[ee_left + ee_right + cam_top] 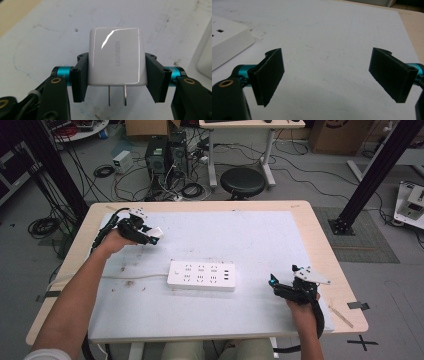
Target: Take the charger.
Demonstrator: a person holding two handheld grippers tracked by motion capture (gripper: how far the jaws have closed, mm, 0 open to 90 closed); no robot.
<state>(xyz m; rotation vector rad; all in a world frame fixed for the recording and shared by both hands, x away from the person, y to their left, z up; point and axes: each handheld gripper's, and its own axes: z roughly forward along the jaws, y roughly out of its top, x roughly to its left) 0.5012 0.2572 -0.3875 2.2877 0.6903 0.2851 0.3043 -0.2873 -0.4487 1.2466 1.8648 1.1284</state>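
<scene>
The charger is glossy white with grey lettering on its face and two silver prongs. The left gripper has black jaws with teal collars and brass-coloured screws. The right gripper shows the same black and teal. The power strip is white with dark sockets, on a pale, grey-smudged mat over a light wood table.

Bare mat surrounds the lone power strip.

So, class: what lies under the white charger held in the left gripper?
Below the charger, clamped in the left gripper, is the white table sheet, with faint marks. Two metal prongs stick out. The patch of sheet directly behind the charger's body is covered.
</scene>
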